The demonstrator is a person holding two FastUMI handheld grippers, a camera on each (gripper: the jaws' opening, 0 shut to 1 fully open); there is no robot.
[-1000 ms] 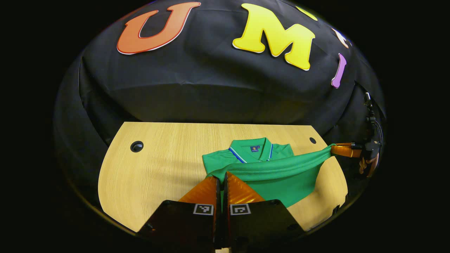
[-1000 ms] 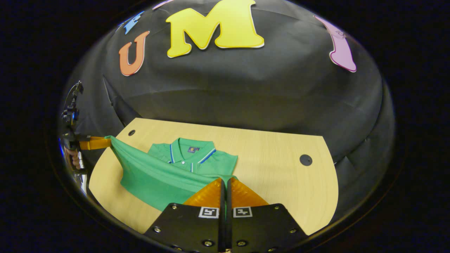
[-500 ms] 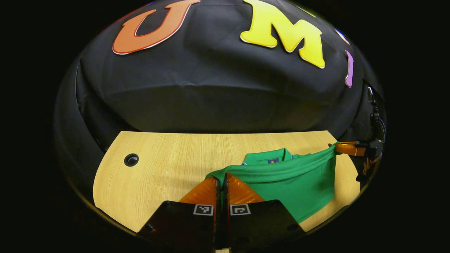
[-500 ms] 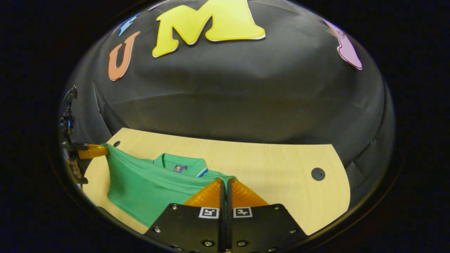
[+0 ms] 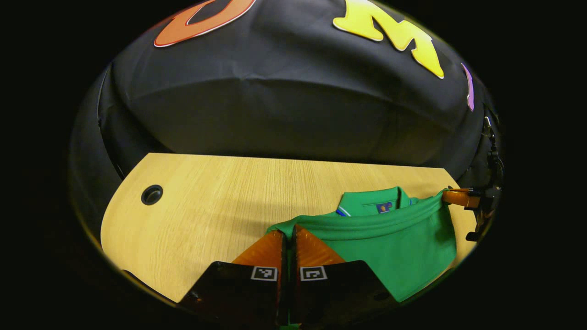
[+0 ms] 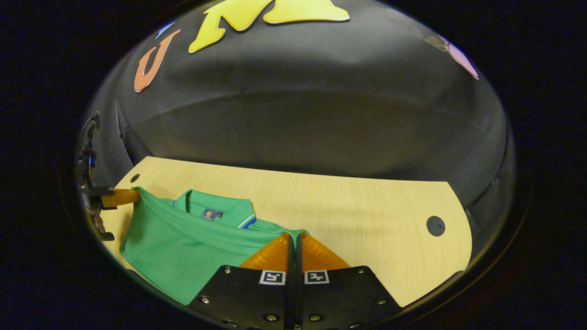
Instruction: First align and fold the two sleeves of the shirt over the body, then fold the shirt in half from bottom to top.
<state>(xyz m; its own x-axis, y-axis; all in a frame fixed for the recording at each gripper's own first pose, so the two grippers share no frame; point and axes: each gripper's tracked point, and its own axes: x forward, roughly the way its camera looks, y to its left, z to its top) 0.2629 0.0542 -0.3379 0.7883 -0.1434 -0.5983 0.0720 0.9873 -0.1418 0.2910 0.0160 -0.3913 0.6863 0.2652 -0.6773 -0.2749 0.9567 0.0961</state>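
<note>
Your left gripper (image 5: 289, 233) has its jaws pressed together on a corner of the shirt (image 5: 394, 243), the green cloth pinched at the fingertips. Your right gripper (image 6: 293, 240) does the same: jaws closed tight on the opposite corner of the hem. In the left gripper view the right gripper shows far off at the right edge (image 5: 451, 197), gripping the hem; in the right gripper view the left gripper shows at the left edge (image 6: 128, 196), likewise on the hem.

Between the two grippers the hem runs as a taut band, lifted over the shirt's body. The collar (image 6: 215, 208), with its blue edge stripe and small tag, peeks out just beyond that band. The rest of the shirt lies on the counter (image 5: 220, 197).

The counter is pale wood. One round cable hole (image 5: 152, 195) sits toward its left end, well apart from the shirt; another hole (image 6: 435, 225) sits toward the right end. Black cloth hangs behind the counter.
</note>
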